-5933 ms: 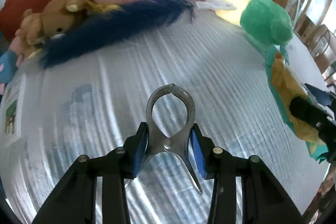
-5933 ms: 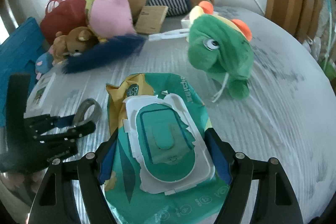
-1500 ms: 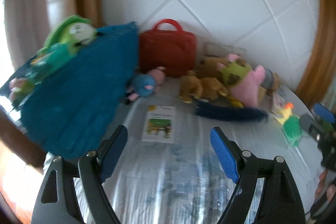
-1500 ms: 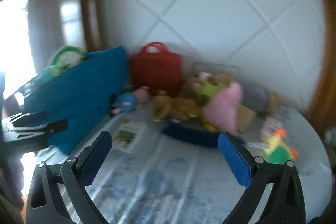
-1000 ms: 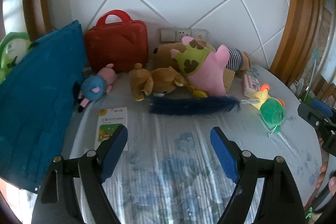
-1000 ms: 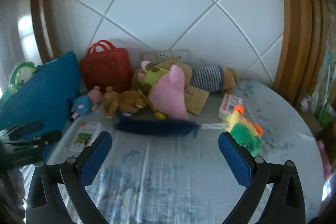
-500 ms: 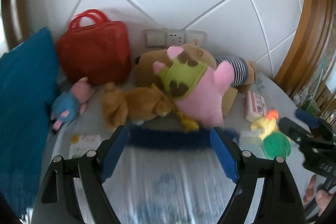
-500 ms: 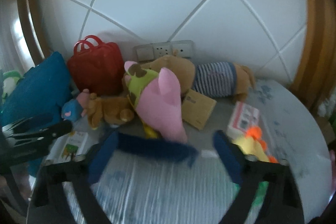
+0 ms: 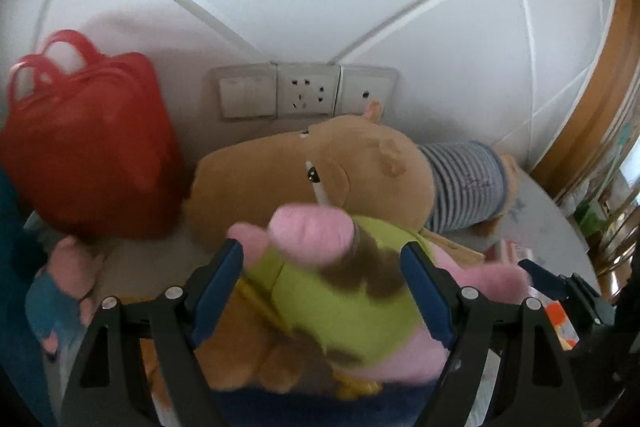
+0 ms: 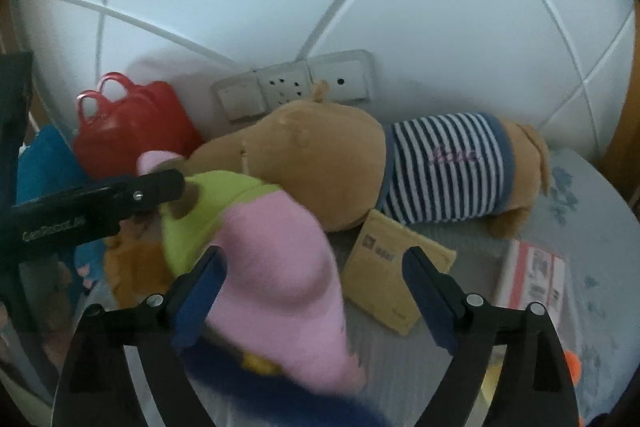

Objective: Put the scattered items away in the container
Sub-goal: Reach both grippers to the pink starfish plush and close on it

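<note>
A pink plush toy with a green, brown-spotted hood [image 9: 340, 291] lies on the pile in front of a big brown plush dog in a striped shirt [image 9: 332, 163]. My left gripper [image 9: 320, 283] is open, its blue pads on either side of the green hood; I cannot see them pressing. In the right wrist view my right gripper [image 10: 314, 287] is open and its jaws are opening. The toy's pink body [image 10: 280, 279] lies between them, close to the left pad. One finger of the left gripper [image 10: 152, 193] reaches the hood from the left.
A red bag [image 9: 88, 155] stands against the wall under the sockets [image 9: 304, 95]. The blue fabric container [image 10: 44, 163] is at far left. A brown bear [image 9: 248, 359], a small blue-pink plush [image 9: 60, 291], a cardboard box [image 10: 396, 267], a red-white pack [image 10: 536, 275] and dark blue fur [image 10: 280, 399] lie around.
Both grippers have moved forward and down onto the plush pile. The pink and green plush, ahead of them earlier, now sits between both pairs of jaws.
</note>
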